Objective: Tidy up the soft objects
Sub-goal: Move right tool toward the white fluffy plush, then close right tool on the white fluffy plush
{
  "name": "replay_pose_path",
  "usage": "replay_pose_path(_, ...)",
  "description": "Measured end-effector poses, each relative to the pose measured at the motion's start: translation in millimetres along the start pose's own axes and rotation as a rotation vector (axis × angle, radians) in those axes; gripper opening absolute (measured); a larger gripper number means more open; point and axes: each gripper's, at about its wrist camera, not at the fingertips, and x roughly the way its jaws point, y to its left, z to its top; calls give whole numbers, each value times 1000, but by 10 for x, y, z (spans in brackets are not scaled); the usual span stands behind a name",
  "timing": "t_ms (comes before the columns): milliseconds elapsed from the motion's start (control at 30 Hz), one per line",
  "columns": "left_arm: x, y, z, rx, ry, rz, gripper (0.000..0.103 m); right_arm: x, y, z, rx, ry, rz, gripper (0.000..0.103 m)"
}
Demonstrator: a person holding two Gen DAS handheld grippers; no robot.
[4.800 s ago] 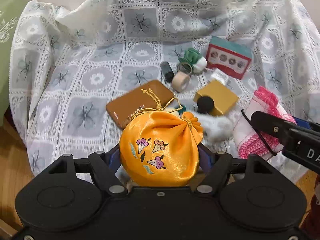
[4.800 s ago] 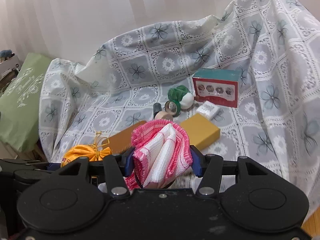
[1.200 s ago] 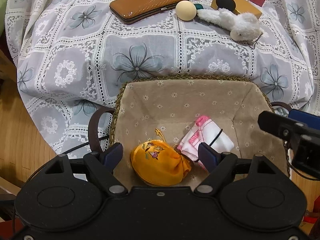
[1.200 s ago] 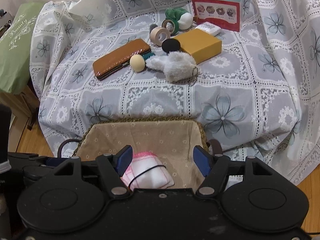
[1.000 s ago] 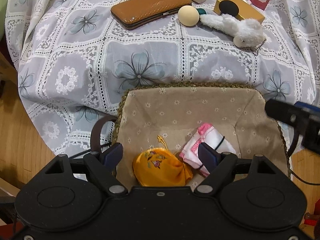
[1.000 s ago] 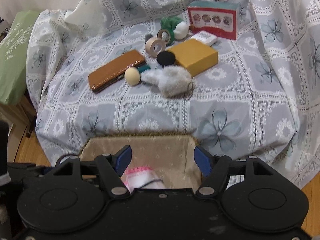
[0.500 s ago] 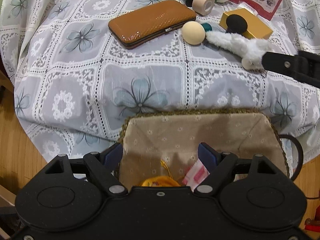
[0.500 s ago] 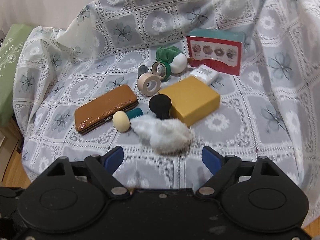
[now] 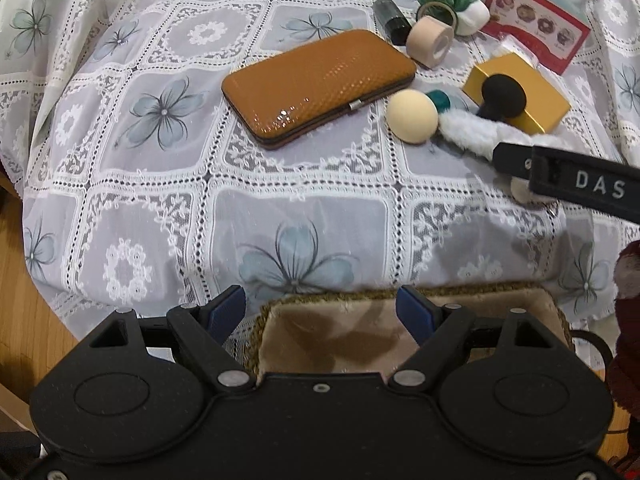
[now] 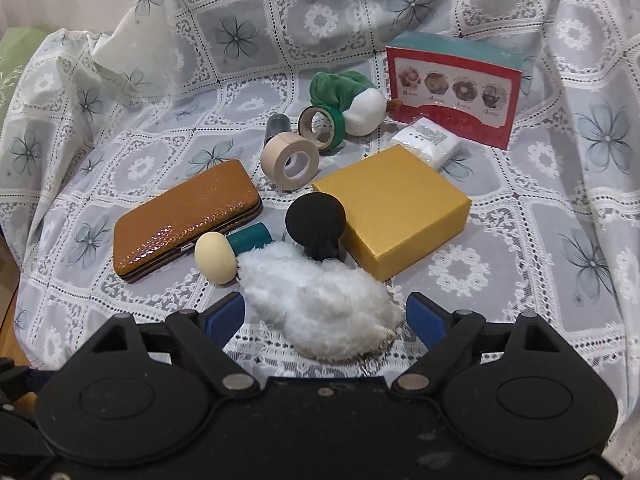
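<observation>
Fluffy white plush lies low in the right wrist frame on the lace cloth, between the right gripper fingers, which are opening without touching it. Glossy brown case, matte gold box sit behind. Left gripper gapes empty over the woven basket; pouch and pink cloth, visible a second ago, are now out of view.

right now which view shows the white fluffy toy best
The right wrist view: the white fluffy toy lies whole, close and centred ahead of the right gripper, whose jaws are opening around nothing yet. The left wrist view shows only one end of it; the right gripper's finger covers the rest.
</observation>
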Motion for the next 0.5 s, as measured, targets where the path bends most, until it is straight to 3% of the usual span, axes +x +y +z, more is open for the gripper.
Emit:
replay_pose_path(367,31,88,5,-26,0,15,78,172,80,25,-30,19,-18,86)
replay_pose_path(500,8,75,0,-28,-4,23,78,157,74,28,-44,31,-35,62)
